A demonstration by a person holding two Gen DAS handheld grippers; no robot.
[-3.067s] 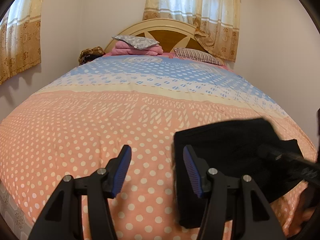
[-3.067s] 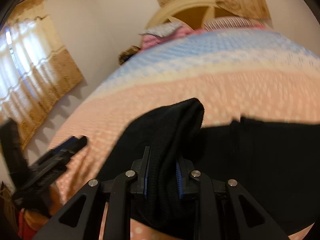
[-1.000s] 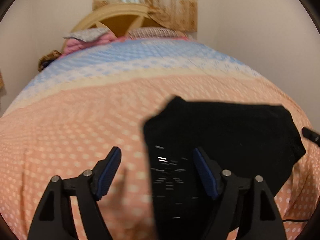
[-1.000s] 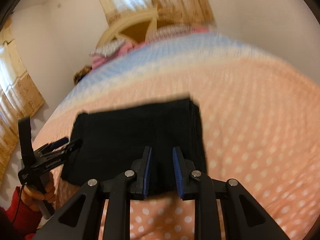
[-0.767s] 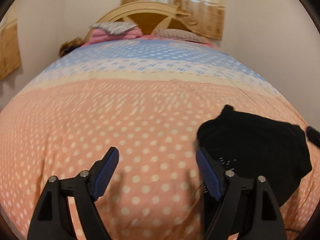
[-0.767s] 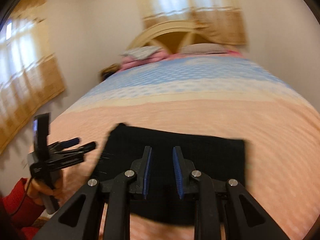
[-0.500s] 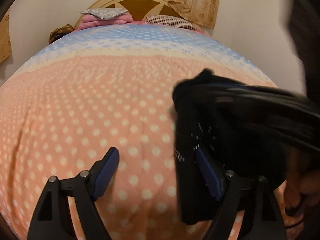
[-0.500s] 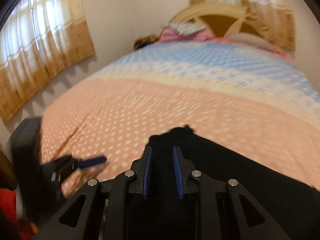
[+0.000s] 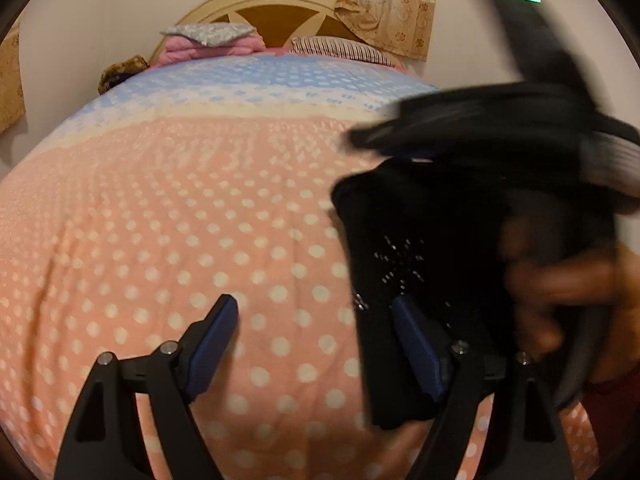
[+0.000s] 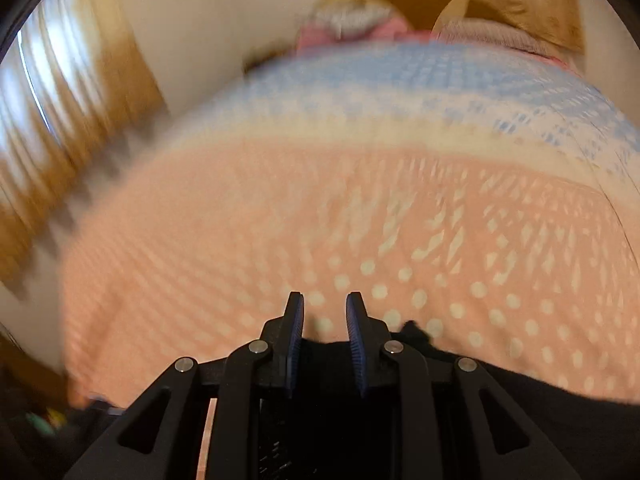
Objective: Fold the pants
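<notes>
Black folded fabric pants (image 9: pixel 432 240): lying on the near right part of the peach, white-dotted quilted bedspread (image 9: pixel 180 240), a small patch of glinting specks on the upper face; the right and lower portions hidden behind a blurred hand (image 9: pixel 560 280) and the gear it holds, so the far right edge cannot be made out. Left gripper (image 9: pixel 316 344): black frame, blue pads, jaws standing wide apart with nothing between them; left pad over bare bedspread, right finger in front of the pants' left edge, contact not discernible. Right gripper (image 10: pixel 323 324): seen from the left wrist only as a smeared black shape above the pants, a green light streak at its top; in its own view the blue pads stand a narrow gap apart, only bedspread visible between the tips, black cloth just behind and below them; whether cloth is pinched lower between the pads cannot be told. Right wrist view heavily motion-blurred, curtains (image 10: pixel 60 120) and far end reduced to streaks. Open room: the whole left and middle of the bedspread lies bare up to the blue-and-cream patterned band (image 9: pixel 260 88). Far edge: cream arched wooden headboard (image 9: pixel 280 12), pink folded bedding with a grey cushion on top (image 9: pixel 208 40), striped pillow (image 9: pixel 340 48), dark brown object at the far left corner, indistinct.
</notes>
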